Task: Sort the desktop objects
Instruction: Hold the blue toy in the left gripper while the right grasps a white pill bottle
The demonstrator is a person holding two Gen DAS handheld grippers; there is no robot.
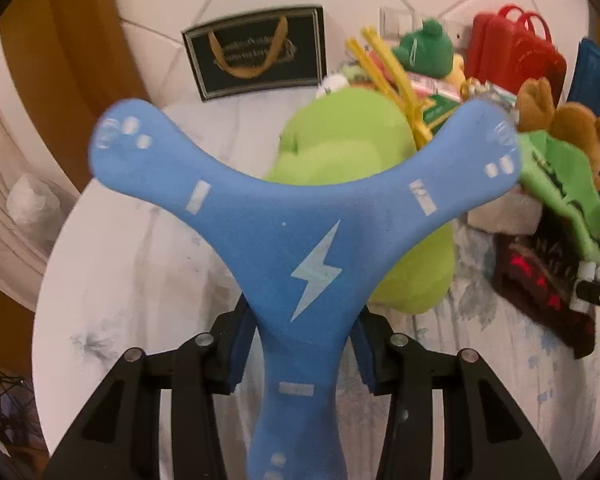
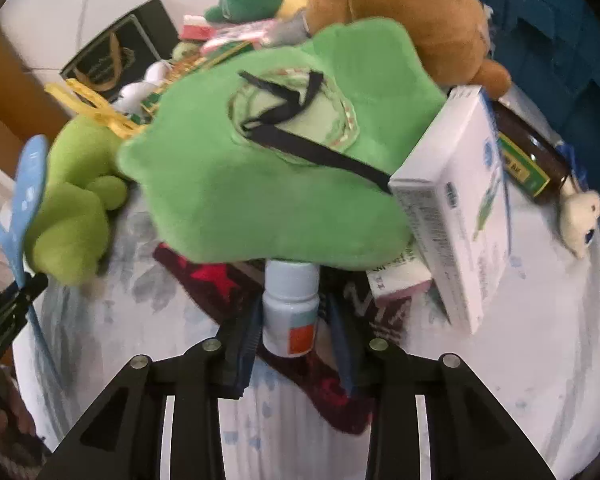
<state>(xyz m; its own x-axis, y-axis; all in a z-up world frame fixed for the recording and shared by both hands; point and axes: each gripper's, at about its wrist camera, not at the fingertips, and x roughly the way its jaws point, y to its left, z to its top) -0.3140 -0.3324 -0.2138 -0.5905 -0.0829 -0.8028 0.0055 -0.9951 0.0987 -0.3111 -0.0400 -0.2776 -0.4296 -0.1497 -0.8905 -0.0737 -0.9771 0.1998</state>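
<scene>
My left jaws [image 1: 300, 360] clamp the stem of a blue boomerang [image 1: 300, 240], its two arms fanning out ahead of them. My right jaws [image 2: 290, 328] bracket a white bottle [image 2: 290, 308]; its top sits under a green plush [image 2: 268, 168]. I cannot tell whether they grip it.

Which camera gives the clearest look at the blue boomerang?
The left wrist view. There the blue boomerang fills the frame face-on, lightning bolt visible, one arm clamped in the left gripper. The right wrist view shows it only edge-on at the far left.
</scene>
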